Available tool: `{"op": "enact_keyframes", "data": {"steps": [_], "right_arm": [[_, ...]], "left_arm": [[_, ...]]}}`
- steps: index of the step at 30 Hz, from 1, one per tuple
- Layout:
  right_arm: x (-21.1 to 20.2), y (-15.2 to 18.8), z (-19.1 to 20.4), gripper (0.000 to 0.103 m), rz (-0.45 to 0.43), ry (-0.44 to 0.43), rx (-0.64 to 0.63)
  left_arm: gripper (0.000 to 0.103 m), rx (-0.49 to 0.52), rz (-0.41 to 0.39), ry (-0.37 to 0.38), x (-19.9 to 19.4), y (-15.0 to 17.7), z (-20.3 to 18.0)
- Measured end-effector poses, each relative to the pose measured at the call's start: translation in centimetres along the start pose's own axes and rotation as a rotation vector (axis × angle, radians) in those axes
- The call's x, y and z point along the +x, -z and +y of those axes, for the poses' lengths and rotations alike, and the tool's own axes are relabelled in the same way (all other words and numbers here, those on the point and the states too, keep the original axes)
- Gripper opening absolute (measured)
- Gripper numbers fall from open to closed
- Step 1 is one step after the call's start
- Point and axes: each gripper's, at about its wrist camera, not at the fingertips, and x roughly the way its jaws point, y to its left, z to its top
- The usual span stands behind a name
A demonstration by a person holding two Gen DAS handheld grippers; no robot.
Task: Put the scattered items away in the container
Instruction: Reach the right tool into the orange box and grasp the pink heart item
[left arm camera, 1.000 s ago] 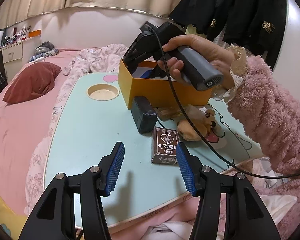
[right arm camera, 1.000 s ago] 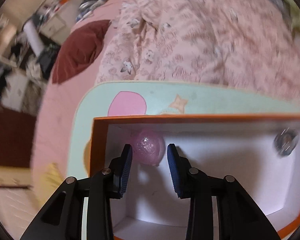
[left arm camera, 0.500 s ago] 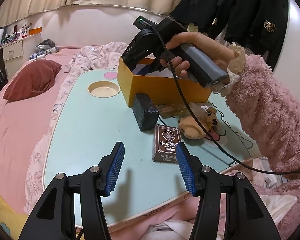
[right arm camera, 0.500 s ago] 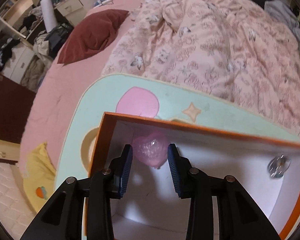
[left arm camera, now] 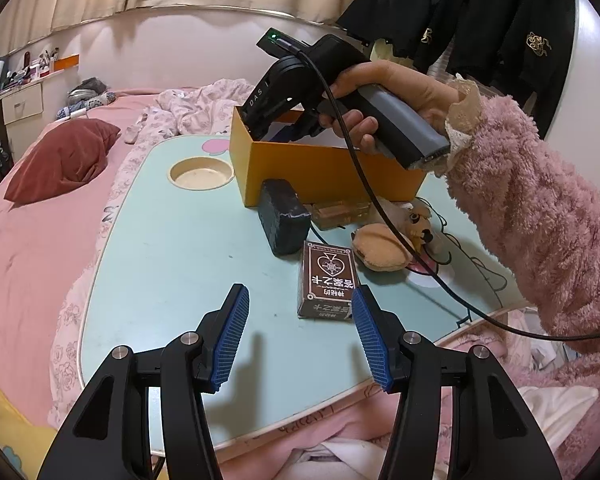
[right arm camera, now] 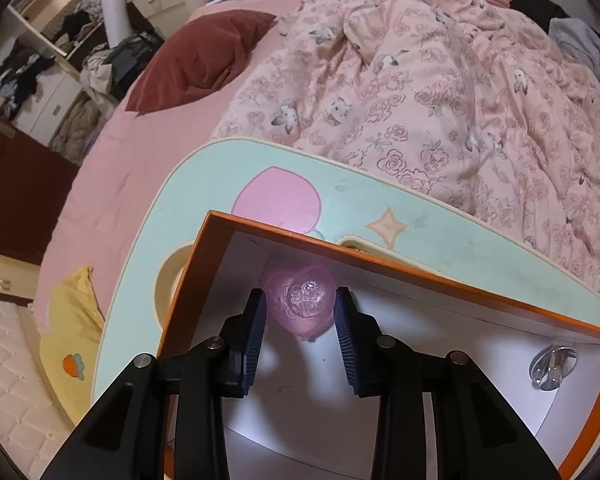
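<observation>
Inside the orange box point(right arm camera: 384, 268), the right hand-held gripper point(right arm camera: 300, 312) is closing on a pink heart-shaped case point(right arm camera: 302, 300). Left hand-held gripper point(left arm camera: 298, 320) hangs released beside the card deck point(left arm camera: 327, 280); the right gripper's fingertips are hidden from the left camera.

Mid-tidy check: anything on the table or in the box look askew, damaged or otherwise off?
Nothing damaged or spilled. The orange box sits upright on the table. The dark block leans tilted against the box wall rather than lying flat. Card box, plush toy and clear case lie outside.
</observation>
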Motion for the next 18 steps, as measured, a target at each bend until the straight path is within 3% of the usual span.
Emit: {"op": "enact_keyframes", "data": {"steps": [6, 18], "right_arm": [[-1.6, 0.7, -0.8, 0.018, -0.043, -0.072, 0.034], [-0.3, -0.2, 1.0, 0.020, 0.002, -0.052, 0.001]], "left_arm": [[0.055, -0.012, -0.003, 0.002, -0.2, -0.1, 0.4], [0.055, -0.013, 0.026, -0.003, 0.6, -0.3, 0.0]]}}
